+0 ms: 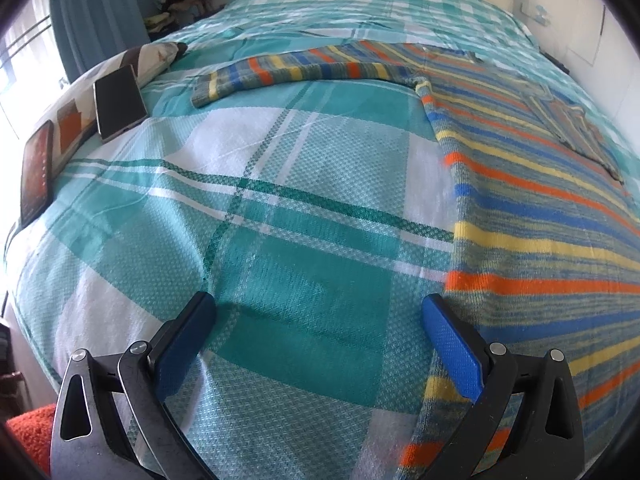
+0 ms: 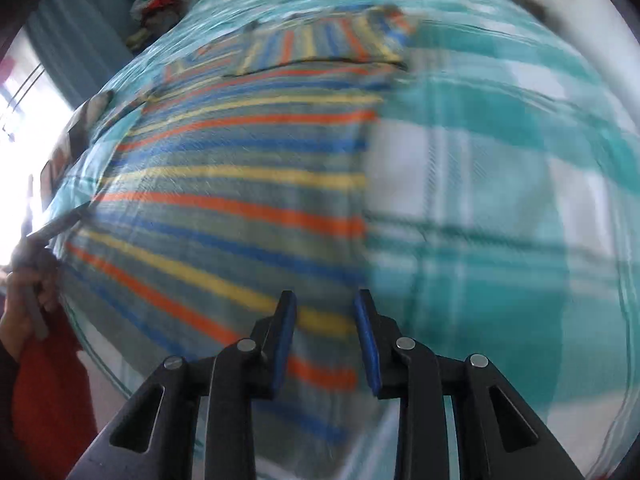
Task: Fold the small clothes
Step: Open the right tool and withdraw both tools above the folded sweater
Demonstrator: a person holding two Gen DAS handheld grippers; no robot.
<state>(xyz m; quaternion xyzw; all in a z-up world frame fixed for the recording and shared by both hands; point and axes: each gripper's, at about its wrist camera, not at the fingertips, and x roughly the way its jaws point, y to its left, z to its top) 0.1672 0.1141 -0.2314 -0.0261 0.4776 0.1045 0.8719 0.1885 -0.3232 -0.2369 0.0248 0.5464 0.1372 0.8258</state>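
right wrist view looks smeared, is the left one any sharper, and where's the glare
Right wrist view: motion blur smears the striped sweater and plaid bedspread. Left wrist view: sharp weave, with window glare blowing out the left edge. Both views: fisheye bulge.

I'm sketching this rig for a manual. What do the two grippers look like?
Both the left gripper and right gripper have black linkage arms with triangular cut-outs and silver pivot pins. The fingers carry flat, textured blue pads.
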